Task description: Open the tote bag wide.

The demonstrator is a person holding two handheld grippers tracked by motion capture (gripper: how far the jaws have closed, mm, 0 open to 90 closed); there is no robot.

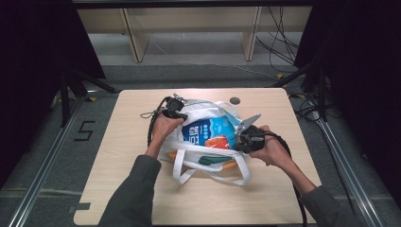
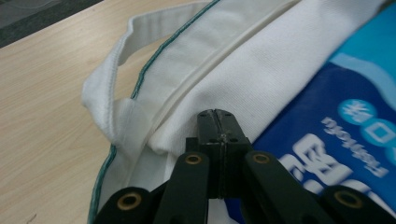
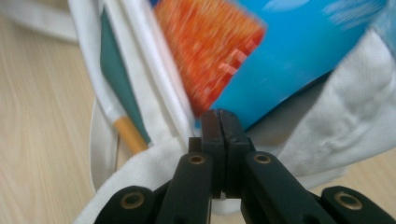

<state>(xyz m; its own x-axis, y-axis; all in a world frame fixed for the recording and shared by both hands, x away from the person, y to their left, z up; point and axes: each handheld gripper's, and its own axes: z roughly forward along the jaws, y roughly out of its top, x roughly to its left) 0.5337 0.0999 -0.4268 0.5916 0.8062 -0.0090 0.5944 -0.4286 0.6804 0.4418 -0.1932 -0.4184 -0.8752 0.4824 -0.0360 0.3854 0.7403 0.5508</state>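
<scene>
A white tote bag (image 1: pixel 208 142) lies mid-table (image 1: pixel 142 198) with a blue snack packet (image 1: pixel 208 132) in its mouth. The left gripper (image 2: pixel 215 122) and right gripper (image 3: pixel 219 122) sit fully closed at the bag's opposite rims, possibly pinching cloth.

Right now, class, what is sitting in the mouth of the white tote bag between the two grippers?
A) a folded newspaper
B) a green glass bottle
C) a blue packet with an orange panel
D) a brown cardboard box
C: the high view shows a blue packet with white lettering and an orange panel lying in the open mouth of the white tote bag.
</scene>
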